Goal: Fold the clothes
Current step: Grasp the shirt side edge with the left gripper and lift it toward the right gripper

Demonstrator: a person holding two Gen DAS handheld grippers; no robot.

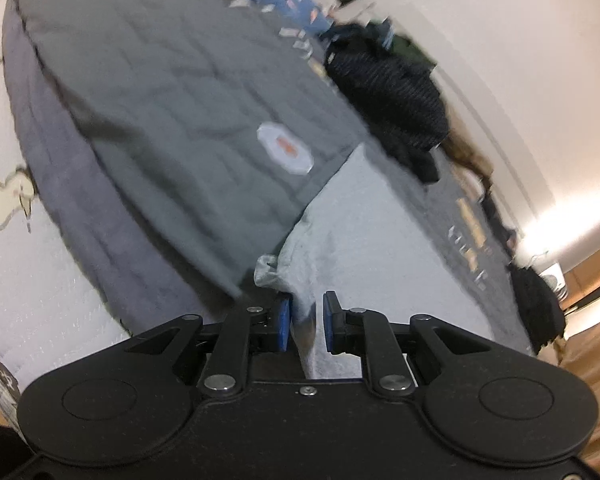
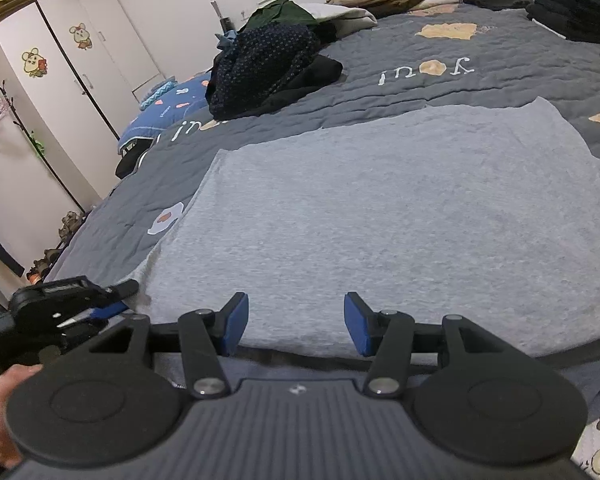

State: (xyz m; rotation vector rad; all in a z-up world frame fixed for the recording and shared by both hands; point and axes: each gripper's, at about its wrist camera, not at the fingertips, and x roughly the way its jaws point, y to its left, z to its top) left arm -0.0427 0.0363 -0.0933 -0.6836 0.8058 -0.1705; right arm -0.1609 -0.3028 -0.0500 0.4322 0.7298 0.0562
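Observation:
A light grey garment (image 2: pixel 380 216) lies flat as a neat rectangle on the dark grey quilt (image 2: pixel 440 80). My right gripper (image 2: pixel 296 326) is open, wide, just over the garment's near edge with nothing between its pads. My left gripper (image 1: pixel 306 322) is at the garment's near left corner (image 1: pixel 340 232). Its jaws are narrow, and a fold of the grey cloth runs between them against the left pad (image 1: pixel 283 322), with a small gap to the right pad. In the right wrist view the left gripper (image 2: pixel 114 300) is turned on its side at that corner. The left wrist view is blurred.
A heap of dark clothes (image 2: pixel 268 64) lies on the far side of the bed, with more folded dark and tan clothes (image 2: pixel 572 8) at the back right. White wardrobes (image 2: pixel 60 60) stand to the left. A hand (image 2: pixel 0 412) holds a gripper at the lower left.

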